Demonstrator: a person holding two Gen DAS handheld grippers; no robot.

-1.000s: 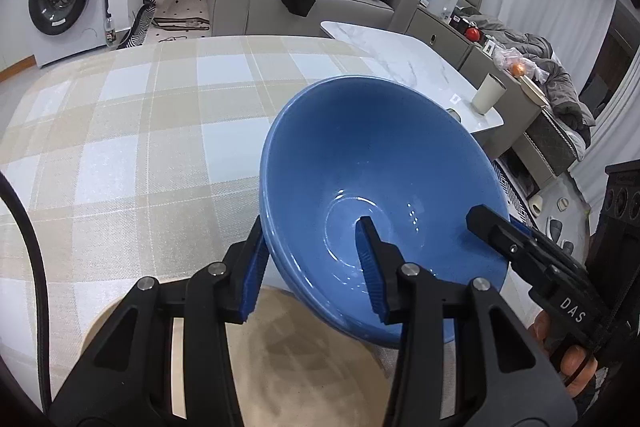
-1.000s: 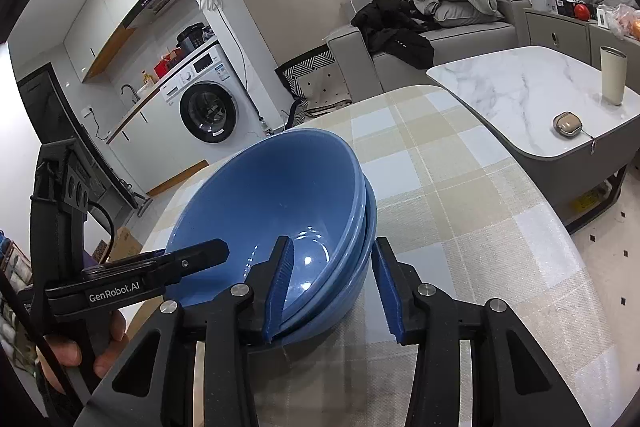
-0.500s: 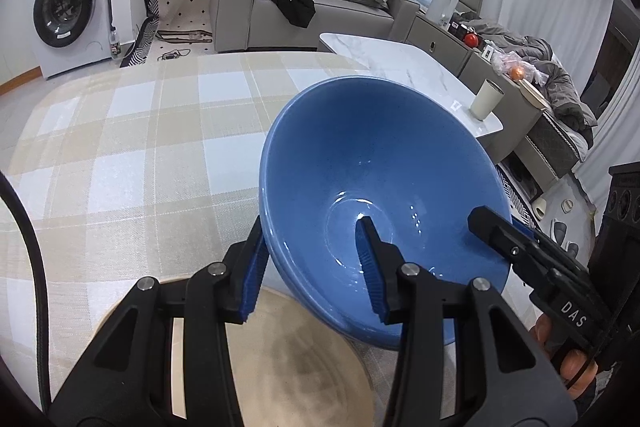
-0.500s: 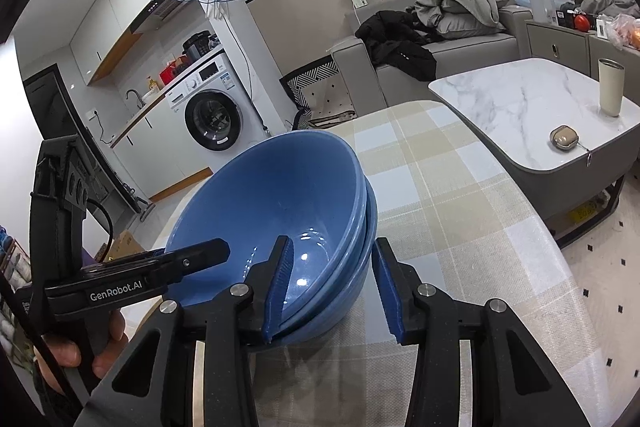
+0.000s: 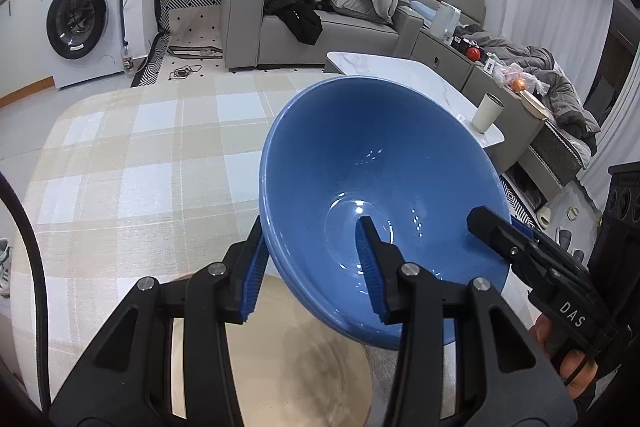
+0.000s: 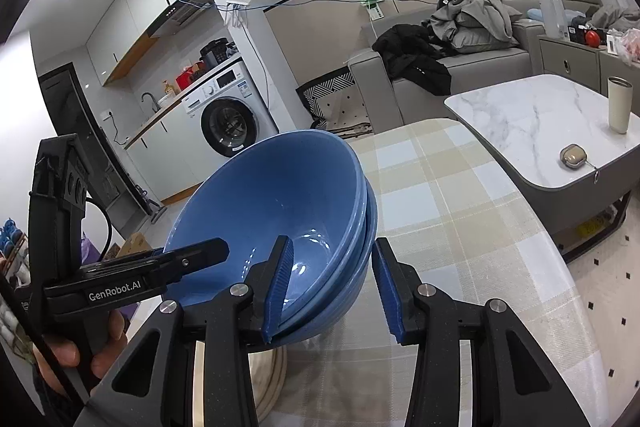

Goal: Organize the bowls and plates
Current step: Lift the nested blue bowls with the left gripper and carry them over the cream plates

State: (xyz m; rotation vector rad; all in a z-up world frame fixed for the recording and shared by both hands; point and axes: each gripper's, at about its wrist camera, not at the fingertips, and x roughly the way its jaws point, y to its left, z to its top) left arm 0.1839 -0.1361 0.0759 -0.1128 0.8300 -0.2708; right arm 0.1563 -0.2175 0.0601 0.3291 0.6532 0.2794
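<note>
A stack of nested blue bowls [image 5: 384, 163] [image 6: 280, 199] is held tilted in the air over the checked tablecloth. My left gripper [image 5: 316, 271] straddles the near rim, one finger inside and one outside, shut on the stack. My right gripper [image 6: 332, 283] straddles the opposite rim the same way, shut on the stack. A beige plate [image 5: 296, 363] lies on the table under the bowls; its edge shows in the right wrist view [image 6: 272, 375]. Each gripper shows in the other's view, the right one [image 5: 532, 259] and the left one [image 6: 132, 279].
The table with the checked cloth [image 5: 140, 167] stretches ahead. A white marble coffee table [image 6: 536, 123] with a cup [image 6: 619, 105] stands beyond the table's right edge. A grey sofa [image 5: 328, 23] with clothes and a washing machine [image 5: 80, 15] stand at the back.
Both grippers have lifted the blue bowl stack higher above the table, still tilted. More of the room beyond the table shows. The grip on the rim is unchanged.
</note>
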